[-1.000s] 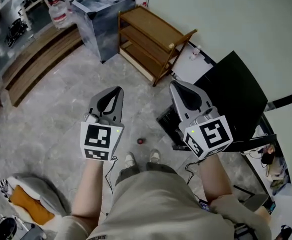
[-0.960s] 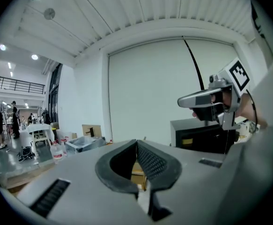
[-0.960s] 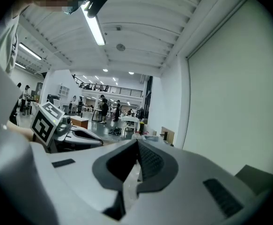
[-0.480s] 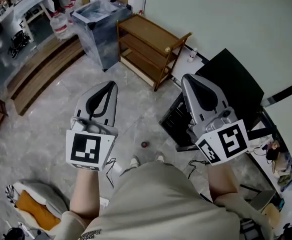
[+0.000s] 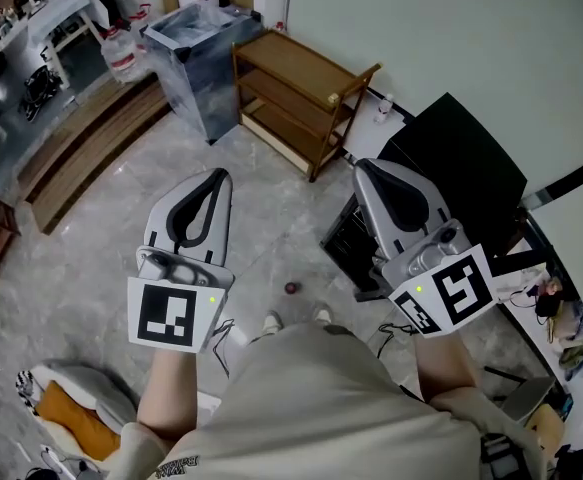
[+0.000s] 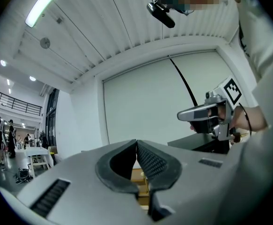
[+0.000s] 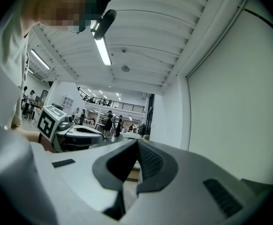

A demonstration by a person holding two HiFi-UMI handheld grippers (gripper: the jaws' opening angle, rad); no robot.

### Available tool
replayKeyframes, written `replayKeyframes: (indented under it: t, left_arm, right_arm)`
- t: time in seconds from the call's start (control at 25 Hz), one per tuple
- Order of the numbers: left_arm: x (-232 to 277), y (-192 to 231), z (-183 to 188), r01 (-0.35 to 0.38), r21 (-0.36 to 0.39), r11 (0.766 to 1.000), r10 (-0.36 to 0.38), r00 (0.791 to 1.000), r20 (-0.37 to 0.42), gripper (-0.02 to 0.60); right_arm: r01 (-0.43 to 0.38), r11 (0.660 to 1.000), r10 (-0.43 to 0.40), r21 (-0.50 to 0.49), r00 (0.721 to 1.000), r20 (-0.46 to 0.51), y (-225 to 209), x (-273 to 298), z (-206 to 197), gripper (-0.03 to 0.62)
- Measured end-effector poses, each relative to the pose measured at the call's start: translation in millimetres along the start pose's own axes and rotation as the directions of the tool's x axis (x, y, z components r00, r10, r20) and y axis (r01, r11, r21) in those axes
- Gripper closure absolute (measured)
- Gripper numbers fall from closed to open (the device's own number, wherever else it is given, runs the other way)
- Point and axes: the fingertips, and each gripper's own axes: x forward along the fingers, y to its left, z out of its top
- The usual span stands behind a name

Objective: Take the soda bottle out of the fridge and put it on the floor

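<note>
Two grippers — left gripper (image 5: 215,176) and right gripper (image 5: 365,166) — both closed and empty, above the grey floor (image 5: 101,258).

The left gripper (image 5: 216,176) and right gripper (image 5: 364,167) are pale grey with black ribbed pads (image 6: 150,162); each marker cube (image 5: 168,315) bears black-and-white squares. The fridge (image 5: 461,163) is black, the shelf (image 5: 301,73) warm brown wood, the floor (image 5: 101,218) grey marbled. A small ball (image 5: 292,288) is dark red, a cushion (image 5: 66,413) orange, the shorts (image 5: 311,408) beige
</note>
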Motion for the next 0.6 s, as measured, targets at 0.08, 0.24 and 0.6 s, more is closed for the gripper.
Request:
replayKeyframes:
  t: [0.08,0.24,0.6]
  left_arm:
    - [1,-1,0,-0.005,-0.008,1.0,0.005,1.0,0.008,0.575]
    - [1,-2,2,-0.002,-0.005,1.0,0.002,1.0,0.011,0.575]
    - [8,-11,7,0.013,0.013,1.0,-0.013,1.0,0.012,0.575]
  right_arm:
    - [-0.001,1.0,0.001,0.0,1.0,-0.002,-1,-1,-1,0.599]
    - [-0.008,1.0,0.008,-0.005,1.0,0.001,-2,-1,-1,0.599]
    - [-0.021,1.0,0.021,-0.003,1.0,-0.008,-5,3,-9,0.599]
